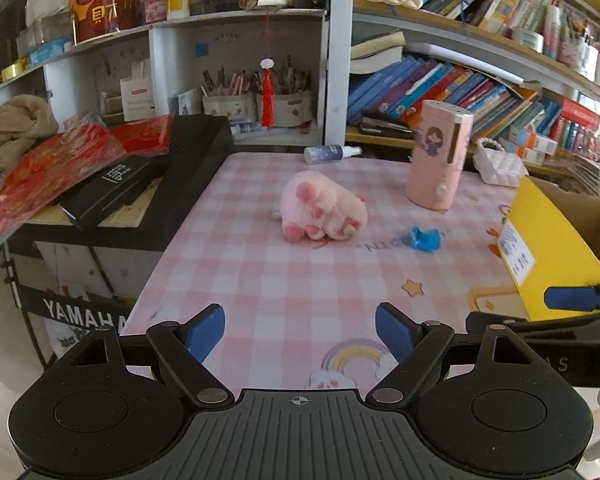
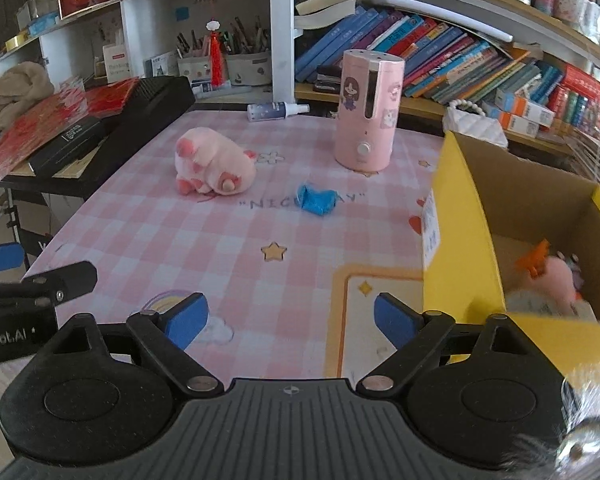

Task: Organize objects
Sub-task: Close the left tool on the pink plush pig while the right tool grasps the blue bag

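A pink plush paw [image 1: 324,210] [image 2: 214,168] lies mid-table on the pink checked cloth [image 1: 260,280]. A small crumpled blue thing [image 1: 425,238] [image 2: 316,199] sits just right of it. A tall pink humidifier [image 1: 440,156] [image 2: 367,112] stands upright behind, and a spray bottle [image 1: 332,153] [image 2: 276,111] lies at the far edge. A yellow cardboard box [image 1: 552,240] [image 2: 468,232] at the right holds plush toys [image 2: 552,280]. My left gripper [image 1: 300,330] is open over the near cloth, holding nothing. My right gripper [image 2: 290,322] is open too, beside the box's left wall.
A black keyboard [image 1: 196,160] piled with red packets and a black case borders the table's left side. Shelves of books [image 1: 460,92] and pen holders [image 1: 256,100] rise behind. A white quilted bag [image 1: 500,164] sits behind the box. Each gripper shows at the other view's edge.
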Demonstrator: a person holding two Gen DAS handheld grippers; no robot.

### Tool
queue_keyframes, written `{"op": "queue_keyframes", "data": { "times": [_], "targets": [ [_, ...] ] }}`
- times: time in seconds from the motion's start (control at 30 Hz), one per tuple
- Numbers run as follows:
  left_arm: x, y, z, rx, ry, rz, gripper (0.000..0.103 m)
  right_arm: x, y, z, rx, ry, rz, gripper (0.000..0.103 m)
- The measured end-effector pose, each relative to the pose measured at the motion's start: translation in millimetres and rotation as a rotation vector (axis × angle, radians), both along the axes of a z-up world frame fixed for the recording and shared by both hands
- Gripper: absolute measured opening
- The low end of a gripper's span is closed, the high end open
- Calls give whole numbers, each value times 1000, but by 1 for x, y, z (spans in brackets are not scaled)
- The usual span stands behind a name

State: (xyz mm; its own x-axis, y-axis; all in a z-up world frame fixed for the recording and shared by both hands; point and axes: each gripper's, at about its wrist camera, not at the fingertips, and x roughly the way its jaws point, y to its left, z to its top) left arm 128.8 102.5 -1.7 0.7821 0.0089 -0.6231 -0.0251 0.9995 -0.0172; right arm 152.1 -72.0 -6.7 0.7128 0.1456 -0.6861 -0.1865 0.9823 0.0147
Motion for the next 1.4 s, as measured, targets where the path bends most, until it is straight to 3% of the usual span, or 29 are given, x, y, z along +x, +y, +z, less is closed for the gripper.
{"op": "queue_keyframes", "data": {
  "times": [0.33, 0.67, 0.9, 1.0, 1.2, 1.4],
  "targets": [
    [56, 0, -3, 13, 13, 26, 85, 59, 0, -10, 17, 29, 15, 80],
    [120, 0, -4, -5, 8, 43, 85, 135, 1, -20, 52, 37, -89, 76],
    [159, -1, -12, -23, 19, 56, 85, 181, 12, -41, -1, 83, -108, 68],
    [177, -3, -17, -31, 29, 64, 96, 193, 13, -52, 0, 125, -110, 66],
    [207, -7, -29, -34, 52, 59, 98, 199, 15, -63, 3, 140, -92, 42],
    [232, -9, -51, -77, 115, 62, 99, 196, 11, -59, 19, 136, -91, 39]
  ]
}}
